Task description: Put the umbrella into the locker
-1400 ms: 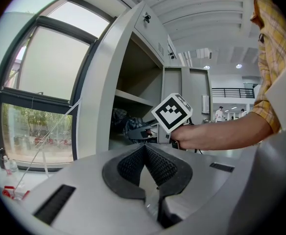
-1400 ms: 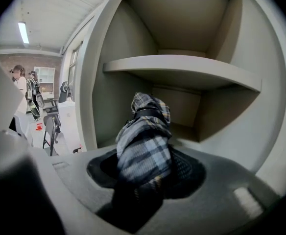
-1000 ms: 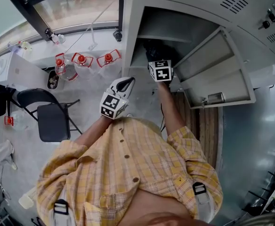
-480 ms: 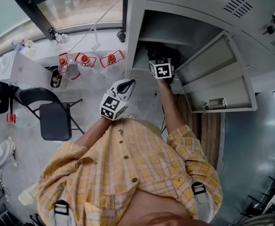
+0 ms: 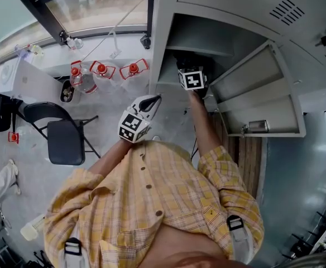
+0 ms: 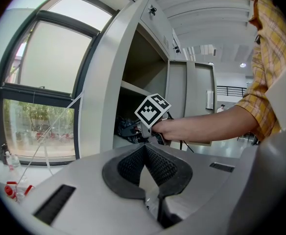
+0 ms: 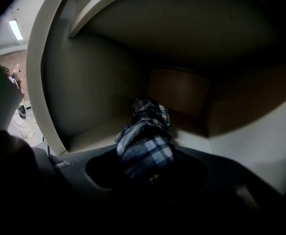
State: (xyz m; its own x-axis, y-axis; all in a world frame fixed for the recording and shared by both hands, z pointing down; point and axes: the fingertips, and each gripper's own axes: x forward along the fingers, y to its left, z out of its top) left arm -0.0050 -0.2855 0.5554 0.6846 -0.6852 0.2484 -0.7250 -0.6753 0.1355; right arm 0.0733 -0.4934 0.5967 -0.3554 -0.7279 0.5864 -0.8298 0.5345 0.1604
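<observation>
Right gripper [image 7: 148, 168] reaches into locker [image 7: 84, 92], jaws just easing wider, pressing plaid umbrella [image 7: 145, 141] between them. Left gripper [image 6: 144, 148] hangs behind, jaws closed, empty.

We're scanning every view and finding no readable words, numbers or brands; only coded square patterns are showing on the marker cubes [image 5: 133, 125]

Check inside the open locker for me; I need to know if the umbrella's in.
A plaid umbrella lies inside the locker, its near end between the jaws of the right hand-held gripper. That end is hidden in the dark there.
</observation>
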